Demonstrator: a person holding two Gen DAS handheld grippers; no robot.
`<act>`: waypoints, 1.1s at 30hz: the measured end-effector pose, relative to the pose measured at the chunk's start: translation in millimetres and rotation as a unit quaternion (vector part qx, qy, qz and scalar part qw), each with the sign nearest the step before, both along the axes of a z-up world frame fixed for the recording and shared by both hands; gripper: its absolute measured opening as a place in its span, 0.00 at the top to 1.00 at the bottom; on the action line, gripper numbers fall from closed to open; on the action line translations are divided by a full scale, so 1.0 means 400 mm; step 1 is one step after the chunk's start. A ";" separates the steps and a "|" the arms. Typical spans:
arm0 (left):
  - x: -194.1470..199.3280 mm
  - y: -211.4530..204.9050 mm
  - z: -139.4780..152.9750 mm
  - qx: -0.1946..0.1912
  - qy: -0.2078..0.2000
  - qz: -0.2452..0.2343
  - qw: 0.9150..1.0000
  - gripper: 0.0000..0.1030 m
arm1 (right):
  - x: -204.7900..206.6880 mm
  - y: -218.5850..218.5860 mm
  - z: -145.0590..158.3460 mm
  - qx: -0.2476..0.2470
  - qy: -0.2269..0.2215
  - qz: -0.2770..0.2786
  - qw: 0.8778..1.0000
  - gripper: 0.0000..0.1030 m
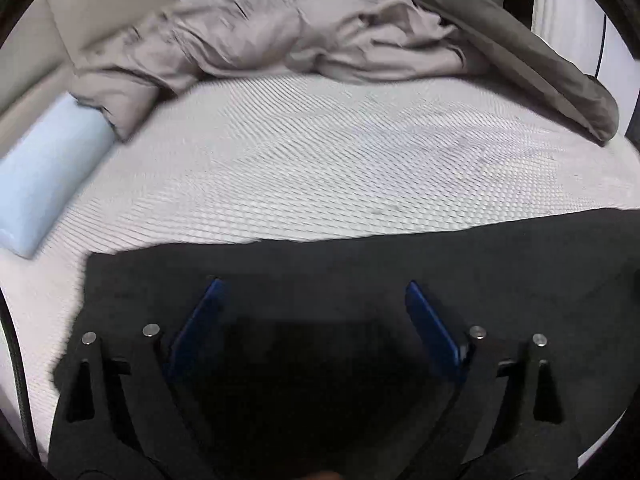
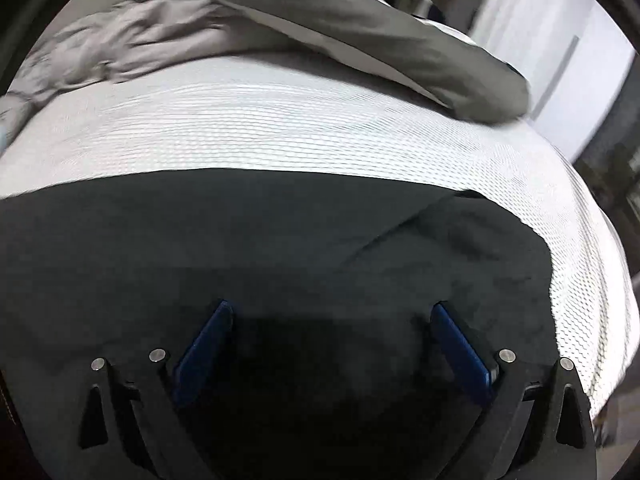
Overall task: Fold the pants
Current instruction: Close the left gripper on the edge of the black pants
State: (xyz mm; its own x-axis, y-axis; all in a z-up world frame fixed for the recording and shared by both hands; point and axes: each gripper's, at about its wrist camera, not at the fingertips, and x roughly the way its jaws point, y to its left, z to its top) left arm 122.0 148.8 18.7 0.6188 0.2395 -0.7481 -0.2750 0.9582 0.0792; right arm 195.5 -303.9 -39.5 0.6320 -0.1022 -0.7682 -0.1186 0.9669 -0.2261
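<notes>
Two grippers hang over a pair of black pants [image 1: 360, 272] spread flat along the near side of a bed. The left gripper [image 1: 314, 286] has its blue pads set wide apart with only dark cloth below them and nothing pinched, and the right gripper [image 2: 332, 308] stands just as wide and just as empty. Both tilt down toward the cloth, which suggests they are lining up for a fresh hold on it before a fold. In the right wrist view the pants end in a rounded, slightly rumpled edge at the right, with a crease running across it; the far edge lies fairly straight. The mattress [image 1: 320, 152] is white with a fine honeycomb weave. A crumpled grey duvet [image 1: 280, 36] is pushed to the far side, well apart from the pants, and a pale blue bolster [image 1: 44, 176] lies at the far left. Pale curtains show at the right.
</notes>
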 end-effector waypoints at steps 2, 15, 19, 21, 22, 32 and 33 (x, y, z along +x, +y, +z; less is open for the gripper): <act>-0.015 0.052 -0.015 0.011 0.012 0.011 1.000 0.27 | -0.050 0.021 -0.001 0.001 0.000 0.018 1.000 0.02; -0.199 0.322 -0.044 -0.060 0.000 0.102 0.993 0.84 | -0.059 -0.011 -0.016 -0.026 -0.007 0.035 0.999 0.02; -0.220 0.241 -0.070 -0.039 0.022 0.031 0.999 0.79 | -0.092 0.010 -0.010 -0.028 -0.012 0.056 0.998 0.02; -0.228 0.259 -0.077 -0.024 0.025 0.049 0.998 0.79 | -0.097 0.018 -0.014 -0.032 -0.011 0.066 0.997 0.02; -0.227 0.272 -0.077 -0.025 0.025 0.060 0.998 0.79 | -0.095 0.017 -0.020 -0.036 -0.009 0.067 0.997 0.02; -0.330 0.218 -0.056 -0.080 0.014 -0.013 0.997 0.77 | -0.146 0.036 -0.009 -0.012 -0.015 0.087 0.996 0.02; -0.325 0.203 -0.066 -0.062 0.030 -0.017 0.997 0.76 | -0.151 0.042 -0.008 -0.005 -0.015 0.094 0.995 0.02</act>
State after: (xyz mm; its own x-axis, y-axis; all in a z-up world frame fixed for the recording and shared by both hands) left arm -7.9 230.1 -7.8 0.5787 0.1214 -0.8065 -0.2397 0.9705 -0.0259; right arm 134.9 -287.1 -42.6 0.6632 0.0114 -0.7483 -0.2896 0.9259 -0.2426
